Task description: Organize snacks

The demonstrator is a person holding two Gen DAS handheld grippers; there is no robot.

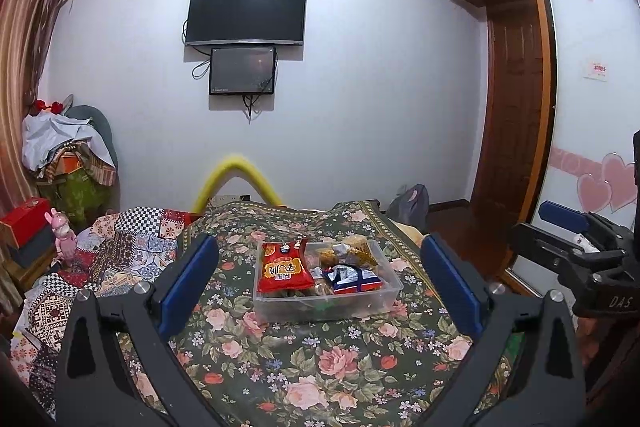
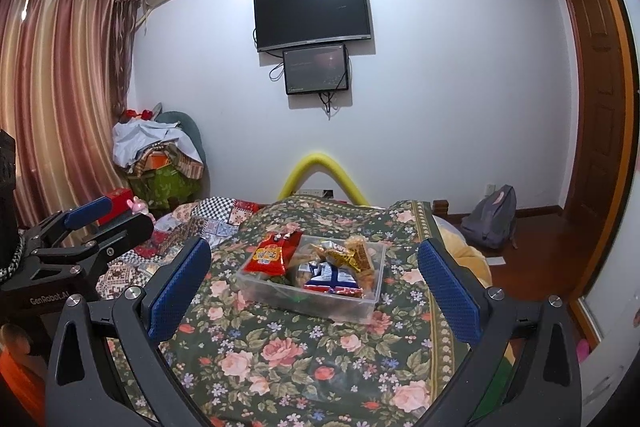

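While both tools hung above the floral bedspread, the left hand-held gripper stood wide open and held nothing, its blue pads flanking the clear plastic box at frame centre. The right hand-held gripper was likewise spread wide and empty. The box rested on the bed and contained a red snack bag at its left, a blue-and-white packet at lower right, and golden wrapped snacks behind.
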